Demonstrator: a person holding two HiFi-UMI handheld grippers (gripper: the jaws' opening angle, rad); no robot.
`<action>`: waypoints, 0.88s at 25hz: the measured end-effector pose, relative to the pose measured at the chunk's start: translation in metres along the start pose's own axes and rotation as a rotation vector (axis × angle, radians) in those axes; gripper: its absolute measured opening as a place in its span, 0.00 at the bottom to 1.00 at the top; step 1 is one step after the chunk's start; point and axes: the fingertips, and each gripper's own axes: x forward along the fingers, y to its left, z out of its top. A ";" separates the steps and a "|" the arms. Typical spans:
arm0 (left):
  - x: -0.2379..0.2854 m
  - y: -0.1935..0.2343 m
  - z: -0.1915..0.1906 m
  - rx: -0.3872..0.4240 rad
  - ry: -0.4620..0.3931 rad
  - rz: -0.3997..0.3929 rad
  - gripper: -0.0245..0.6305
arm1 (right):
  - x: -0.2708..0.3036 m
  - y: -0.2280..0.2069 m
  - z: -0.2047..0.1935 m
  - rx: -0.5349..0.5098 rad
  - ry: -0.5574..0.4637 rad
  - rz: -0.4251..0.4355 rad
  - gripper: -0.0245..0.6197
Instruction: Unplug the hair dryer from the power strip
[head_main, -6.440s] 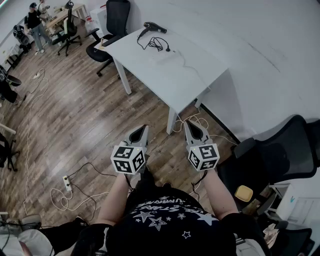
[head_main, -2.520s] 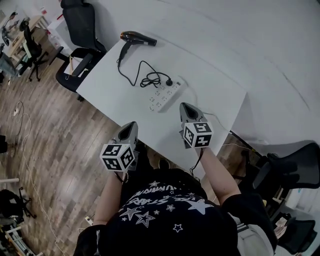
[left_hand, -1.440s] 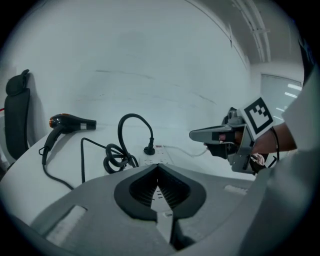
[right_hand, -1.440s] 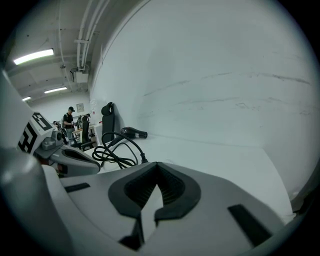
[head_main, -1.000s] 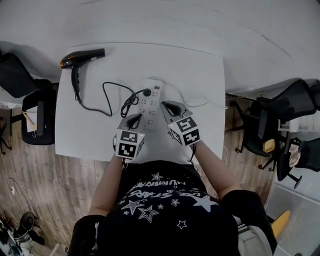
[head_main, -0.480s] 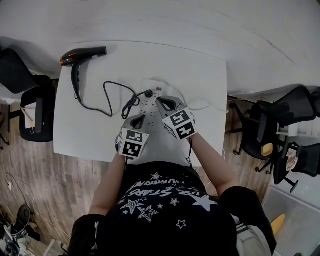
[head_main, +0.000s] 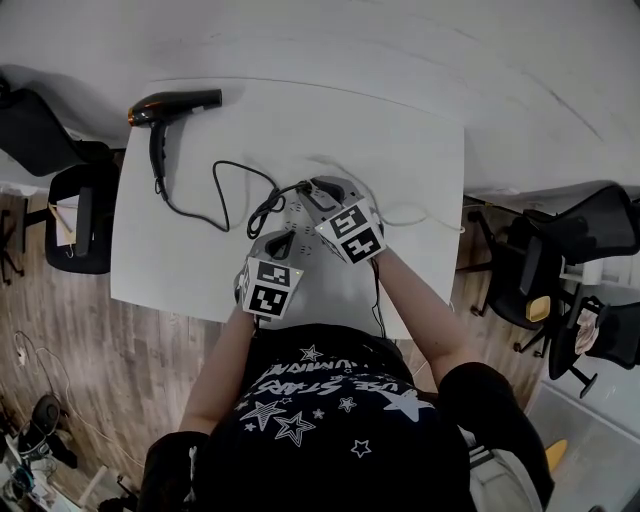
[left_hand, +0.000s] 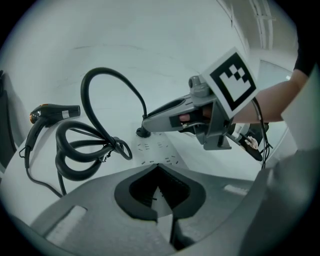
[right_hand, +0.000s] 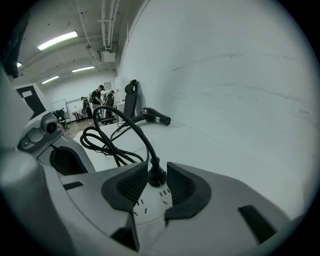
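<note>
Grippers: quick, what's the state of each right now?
Left gripper: shut, holding nothing.
Right gripper: open, jaws either side of the black plug in the white power strip.

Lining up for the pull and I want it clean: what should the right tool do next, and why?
Probably close the right tool on the black plug before any pull. Its jaws stand apart, one on each side of the plug, which sits seated in the white power strip. Lifting with the jaws apart would likely just slide past the plug.
</note>
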 end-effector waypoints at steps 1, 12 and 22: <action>0.000 0.000 0.000 -0.001 -0.001 0.000 0.05 | 0.003 0.001 0.003 -0.011 -0.003 0.001 0.24; 0.001 0.002 0.000 -0.020 -0.002 0.009 0.05 | 0.013 -0.002 0.009 0.006 -0.037 0.118 0.15; 0.001 0.001 0.000 -0.005 0.017 0.057 0.05 | 0.009 0.007 0.012 -0.141 0.034 0.065 0.13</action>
